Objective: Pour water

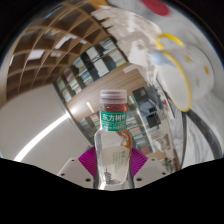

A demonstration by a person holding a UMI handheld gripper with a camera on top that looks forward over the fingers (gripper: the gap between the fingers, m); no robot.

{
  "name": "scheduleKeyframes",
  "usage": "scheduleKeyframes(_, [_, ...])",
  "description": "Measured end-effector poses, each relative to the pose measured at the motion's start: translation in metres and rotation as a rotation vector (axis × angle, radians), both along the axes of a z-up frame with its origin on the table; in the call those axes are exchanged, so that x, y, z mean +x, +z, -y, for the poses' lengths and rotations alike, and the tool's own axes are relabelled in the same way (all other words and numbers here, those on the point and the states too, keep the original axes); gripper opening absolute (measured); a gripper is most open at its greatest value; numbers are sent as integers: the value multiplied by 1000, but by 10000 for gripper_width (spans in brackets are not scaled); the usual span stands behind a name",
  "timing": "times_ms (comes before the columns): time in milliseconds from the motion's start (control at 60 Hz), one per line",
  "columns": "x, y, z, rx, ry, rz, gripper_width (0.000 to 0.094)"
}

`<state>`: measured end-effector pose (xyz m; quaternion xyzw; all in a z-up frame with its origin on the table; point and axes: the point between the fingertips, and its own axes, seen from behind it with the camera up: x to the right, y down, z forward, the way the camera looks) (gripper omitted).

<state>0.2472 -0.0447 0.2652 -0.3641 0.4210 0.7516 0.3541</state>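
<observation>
A clear plastic water bottle (113, 140) with a dark red cap (113, 96) and a green-and-white label stands upright between my fingers, lifted high in the air. My gripper (112, 162) is shut on the bottle's lower body, and the magenta pads (87, 161) press on both of its sides. The bottle's bottom end is hidden below the fingers. No cup or other vessel for the water shows here.
The camera looks up at a wooden slatted ceiling (60, 50) with light strips. A white fixture with a yellow part (185, 60) lies beyond the bottle to the right. Shelving or glass walls (95, 70) stand behind the bottle.
</observation>
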Motion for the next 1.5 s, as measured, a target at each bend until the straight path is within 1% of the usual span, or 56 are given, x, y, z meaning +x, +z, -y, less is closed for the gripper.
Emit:
scheduleKeyframes(17, [2, 6, 25, 10, -12, 51, 394])
scheduleKeyframes(33, [2, 12, 3, 19, -32, 120, 393])
scheduleKeyframes(83, [13, 30, 6, 40, -101, 330, 392])
scheduleKeyframes(100, [24, 35, 24, 56, -126, 391, 392])
scheduleKeyframes(117, [19, 43, 5, 66, -160, 462, 392])
scheduleKeyframes(183, [49, 75, 10, 111, -295, 709, 395])
scheduleKeyframes(200, [68, 79, 24, 127, -329, 762, 395])
scheduleKeyframes(217, [66, 86, 12, 129, -374, 831, 396])
scheduleKeyframes(250, [85, 96, 13, 134, -456, 957, 397])
scheduleKeyframes(300, [116, 105, 14, 127, -576, 1143, 397])
scheduleKeyframes(317, [139, 105, 28, 131, -608, 1195, 397])
scheduleKeyframes(333, [139, 112, 20, 117, -643, 1250, 398])
scheduleKeyframes(383, [171, 109, 19, 74, -733, 1399, 398])
scheduleKeyframes(417, [187, 101, 17, 53, -761, 1494, 396])
scheduleKeyframes(433, [203, 85, 26, 49, -773, 1540, 396])
scheduleKeyframes(450, [208, 90, 24, 22, -780, 1587, 396])
scheduleKeyframes(483, [226, 75, 22, -17, -793, 1678, 397])
scheduleKeyframes(567, [260, 23, 19, -109, -757, 1857, 396])
scheduleKeyframes(633, [273, -18, 15, -173, -668, 1924, 395])
scheduleKeyframes(650, [281, -42, 11, -180, -653, 1936, 396])
scheduleKeyframes(733, [279, -81, 15, -236, -543, 1988, 396])
scheduleKeyframes(750, [287, -103, 5, -237, -527, 1993, 396])
scheduleKeyframes(783, [284, -123, 4, -243, -492, 1992, 397])
scheduleKeyframes(883, [279, -164, 2, -263, -396, 2012, 396])
scheduleKeyframes(967, [270, -192, -1, -259, -333, 2021, 398])
scheduleKeyframes(983, [267, -190, 1, -267, -319, 2027, 398])
scheduleKeyframes(1000, [267, -199, 1, -264, -312, 2034, 400])
scheduleKeyframes(1017, [268, -193, -1, -240, -348, 2041, 401])
scheduleKeyframes(1050, [266, -198, 0, -237, -339, 2066, 410])
scheduleKeyframes(1067, [265, -190, 3, -232, -350, 2075, 412])
scheduleKeyframes(1083, [266, -196, 0, -235, -343, 2081, 413])
scheduleKeyframes(1150, [265, -197, -2, -229, -347, 2091, 487])
scheduleKeyframes(1200, [267, -199, -2, -242, -328, 2082, 540])
scheduleKeyframes(1217, [268, -200, 4, -259, -310, 2079, 562])
scheduleKeyframes(1233, [268, -201, 5, -273, -298, 2076, 601])
scheduleKeyframes(1250, [267, -198, 10, -283, -293, 2073, 662])
scheduleKeyframes(1283, [267, -194, 16, -295, -294, 2067, 813])
scheduleKeyframes(1300, [268, -192, 19, -302, -295, 2067, 871])
scheduleKeyframes(1317, [267, -190, 23, -309, -291, 2070, 870])
scheduleKeyframes(1333, [268, -188, 28, -320, -289, 2075, 842])
scheduleKeyframes(1350, [269, -186, 33, -333, -285, 2082, 837])
scheduleKeyframes(1417, [267, -170, 60, -359, -294, 2099, 865])
scheduleKeyframes(1500, [257, -150, 100, -375, -286, 2123, 860])
